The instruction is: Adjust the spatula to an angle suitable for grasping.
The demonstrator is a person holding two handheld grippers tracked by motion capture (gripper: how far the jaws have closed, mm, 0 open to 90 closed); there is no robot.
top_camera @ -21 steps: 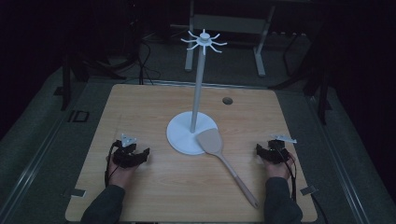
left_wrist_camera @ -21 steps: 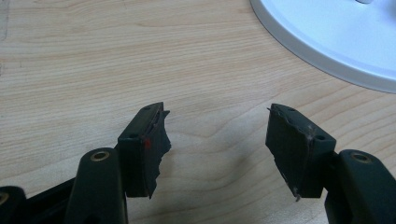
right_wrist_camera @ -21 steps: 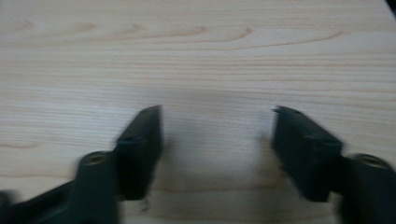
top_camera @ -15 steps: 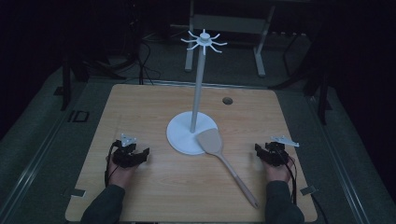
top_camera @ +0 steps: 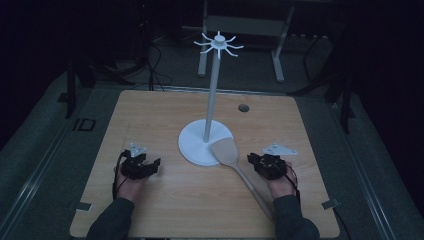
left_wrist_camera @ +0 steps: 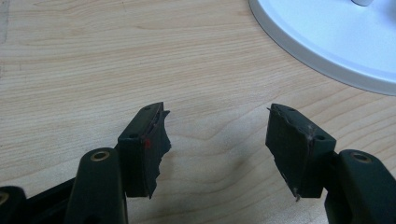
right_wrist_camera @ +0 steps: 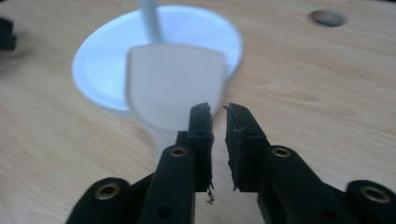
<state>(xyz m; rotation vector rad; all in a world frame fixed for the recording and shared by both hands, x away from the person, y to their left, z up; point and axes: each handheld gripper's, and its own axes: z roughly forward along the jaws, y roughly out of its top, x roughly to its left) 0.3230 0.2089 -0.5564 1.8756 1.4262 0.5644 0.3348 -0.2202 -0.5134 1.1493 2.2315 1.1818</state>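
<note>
Perhaps "ID", dim white letters on the floor (top_camera: 82,125) left of the table (top_camera: 150,115)

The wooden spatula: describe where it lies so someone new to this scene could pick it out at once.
Start at the white stand in the middle of the wooden table. The wooden spatula lies flat with its broad blade on the near right edge of the stand's round base, its handle running toward the person's right hand. It is the one long, loose wooden thing there.

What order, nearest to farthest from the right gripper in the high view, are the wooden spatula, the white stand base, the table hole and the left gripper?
From the right gripper:
1. Wooden spatula, just to its left.
2. White stand base, farther left, under the spatula blade.
3. Table hole, ahead near the far edge.
4. Left gripper, across the table.
</note>
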